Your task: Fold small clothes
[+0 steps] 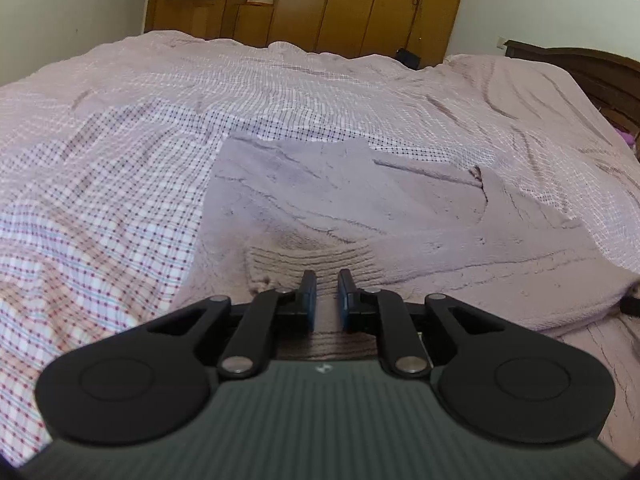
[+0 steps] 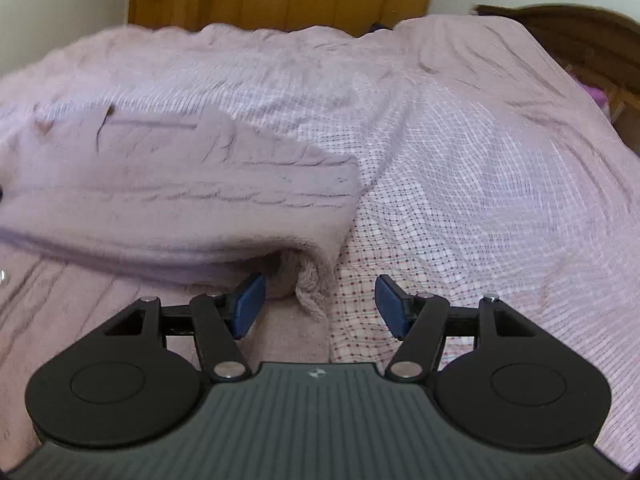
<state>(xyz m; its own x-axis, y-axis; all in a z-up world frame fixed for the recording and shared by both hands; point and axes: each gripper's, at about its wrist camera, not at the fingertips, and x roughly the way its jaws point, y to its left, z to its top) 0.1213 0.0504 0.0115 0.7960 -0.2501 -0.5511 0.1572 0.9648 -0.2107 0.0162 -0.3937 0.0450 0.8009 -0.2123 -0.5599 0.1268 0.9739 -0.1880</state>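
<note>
One mauve ribbed-knit sweater lies partly folded on the pink checked bedspread. Soft and limp, it will sag, so the thick ribbed hem suits gripping. Left tongs are clamped on that hem; right tongs stand apart, holding nothing.

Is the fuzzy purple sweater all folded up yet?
Not yet. The sweater already has a sleeve laid across its body. The left gripper is pinching the ribbed hem; the right gripper is open by a cuff. More folds remain.
</note>
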